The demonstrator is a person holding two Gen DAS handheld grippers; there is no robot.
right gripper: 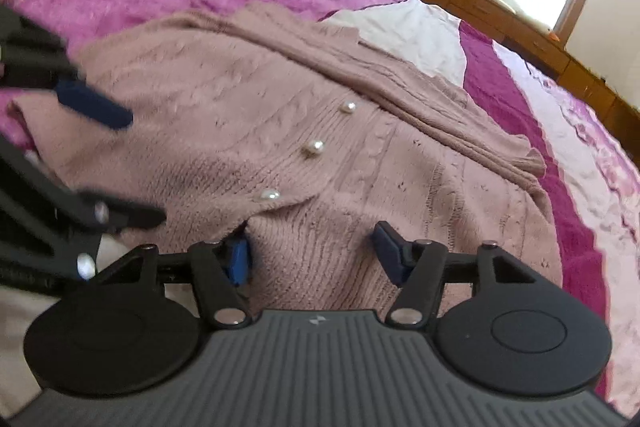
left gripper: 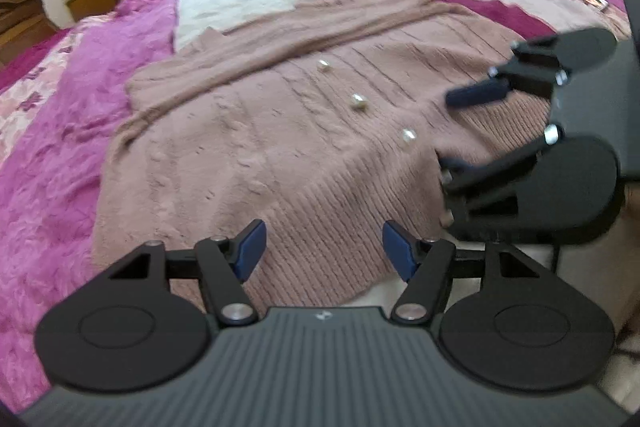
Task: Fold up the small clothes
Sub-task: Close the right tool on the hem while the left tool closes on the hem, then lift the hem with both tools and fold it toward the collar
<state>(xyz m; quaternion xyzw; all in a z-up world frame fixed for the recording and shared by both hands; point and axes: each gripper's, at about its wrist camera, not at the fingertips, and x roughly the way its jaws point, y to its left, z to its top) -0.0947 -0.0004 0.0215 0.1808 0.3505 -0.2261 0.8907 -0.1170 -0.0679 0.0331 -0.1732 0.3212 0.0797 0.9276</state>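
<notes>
- The pink cardigan (left gripper: 256, 147) lies flat on the bed (left gripper: 52, 155), sleeves folded across its top, its pearl buttons (right gripper: 314, 147) running straight away from both tools.
- Its ribbed hem is the nearest edge, with both arms about equally close.
- The left hand-held gripper (left gripper: 323, 253) is spread wide over the hem, holding nothing.
- The right hand-held gripper (right gripper: 314, 253) is also spread; its left finger (right gripper: 239, 261) presses into the knit by the button placket, with nothing pinched.
</notes>
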